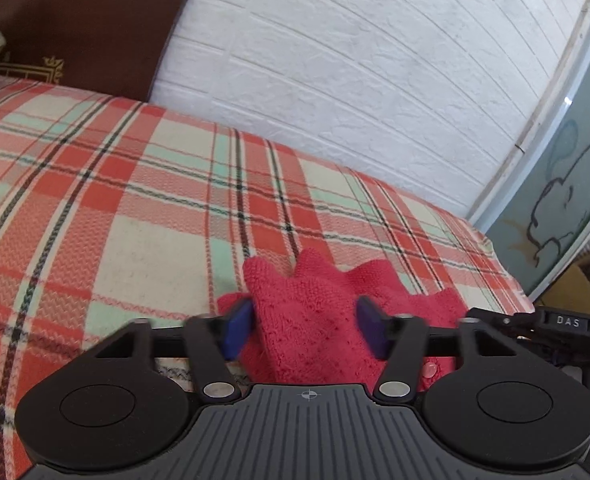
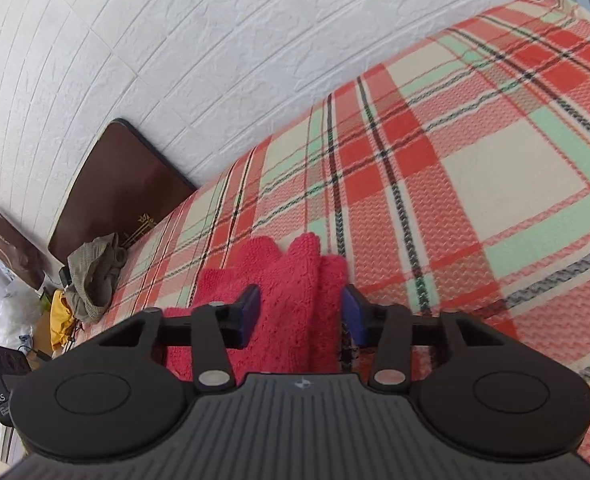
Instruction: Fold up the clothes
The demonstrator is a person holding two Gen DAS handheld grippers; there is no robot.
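**Both grippers on the red knit**

Right, here we are on the bed, with a red knitted garment [image 1: 315, 320] lying bunched on the plaid blanket [image 1: 115, 208] near its front edge. The left gripper [image 1: 305, 330] has its blue pads [image 1: 239, 332] on either side of a thick fold of that red wool; the jaws stand partly apart with the knit filling the gap, and the pads appear to press into it (the left pad is blurred, so the contact on that side is hard to judge). In the right wrist view, the right gripper [image 2: 301, 314] does much the same: narrow jaws, pads against a raised ridge of the red garment [image 2: 287, 300], pinching it.

Behind the bed runs a white brick-pattern wall [image 1: 355, 80], and a dark brown headboard [image 2: 123, 184] leans against it. A crumpled olive-grey cloth [image 2: 95, 276] sits at the blanket's far end, just beside the headboard.
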